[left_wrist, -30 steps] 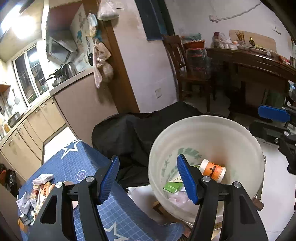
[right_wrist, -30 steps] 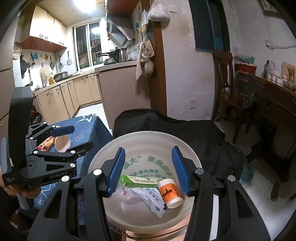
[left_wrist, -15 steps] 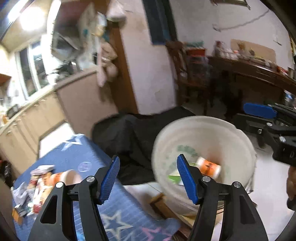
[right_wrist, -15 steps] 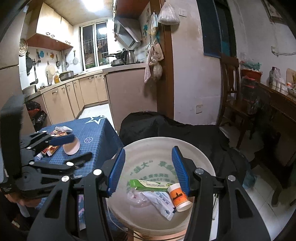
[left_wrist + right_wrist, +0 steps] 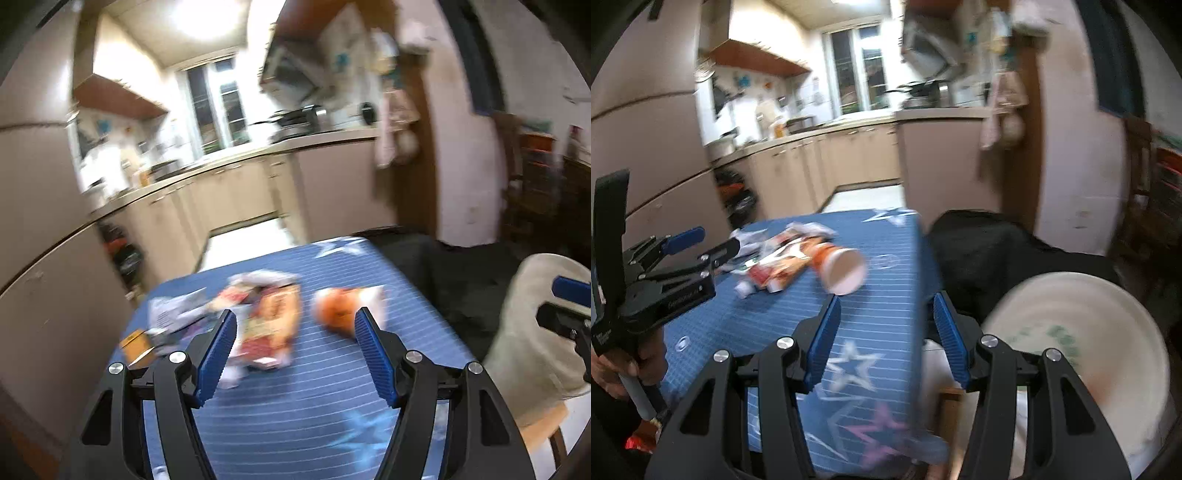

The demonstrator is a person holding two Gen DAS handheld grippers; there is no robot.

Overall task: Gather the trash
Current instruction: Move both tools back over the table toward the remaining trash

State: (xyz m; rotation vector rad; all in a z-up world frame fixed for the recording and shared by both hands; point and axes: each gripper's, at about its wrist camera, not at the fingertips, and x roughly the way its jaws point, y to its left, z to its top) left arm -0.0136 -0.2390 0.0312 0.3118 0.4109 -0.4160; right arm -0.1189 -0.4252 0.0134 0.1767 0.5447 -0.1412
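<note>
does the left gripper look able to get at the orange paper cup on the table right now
Probably yes. The left gripper is open and empty, and the orange paper cup lies on its side on the blue tablecloth just ahead, with nothing between them.

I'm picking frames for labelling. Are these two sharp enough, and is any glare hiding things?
Left wrist view: heavy motion blur smears the wrappers and the paper cup; the ceiling light is blown out; only the left gripper is crisp. Right wrist view: the same blur, worst on the bucket, yet the cup stays recognisable.
</note>
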